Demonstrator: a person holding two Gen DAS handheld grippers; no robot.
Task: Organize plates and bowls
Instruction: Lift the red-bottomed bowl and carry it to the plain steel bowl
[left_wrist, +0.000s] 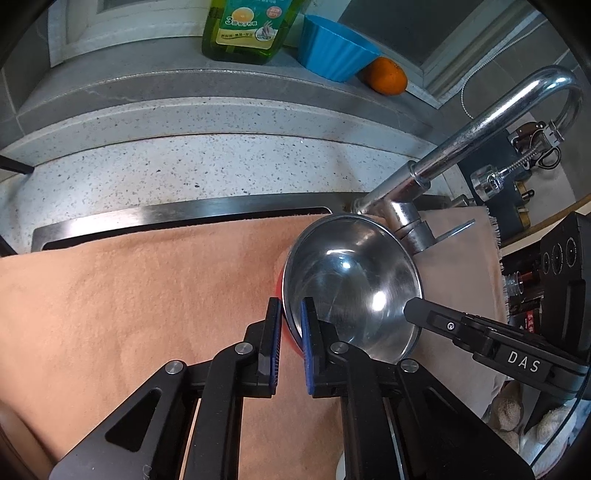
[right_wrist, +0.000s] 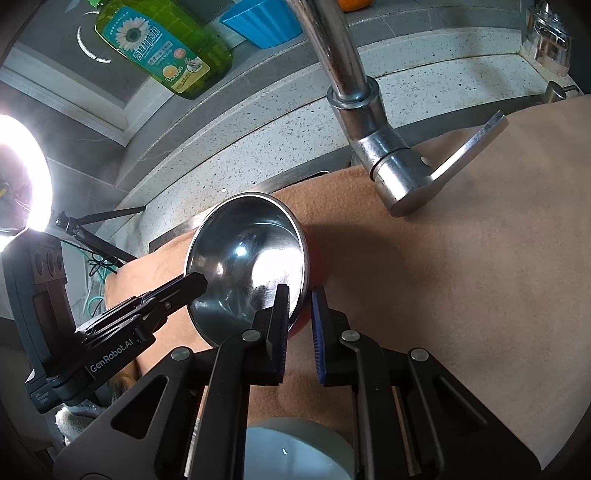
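Mid-carry, apparently — steel bowl (left_wrist: 351, 280) tilted above the tan cloth (left_wrist: 129, 314), pinched from both sides, red underside just showing. Left gripper (left_wrist: 290, 347) narrowly spread, rim of bowl clamped between blue pads (left_wrist: 306, 332). Right gripper (right_wrist: 299, 325) same on the opposite rim, one finger inside, one outside. Faucet (right_wrist: 388, 162) just beyond the bowl, near contact. Next move probably: level the bowl, steer clear of the spout, lower toward the pale dish (right_wrist: 295, 450) by the right gripper, release both together — risk of slipping on polished steel.
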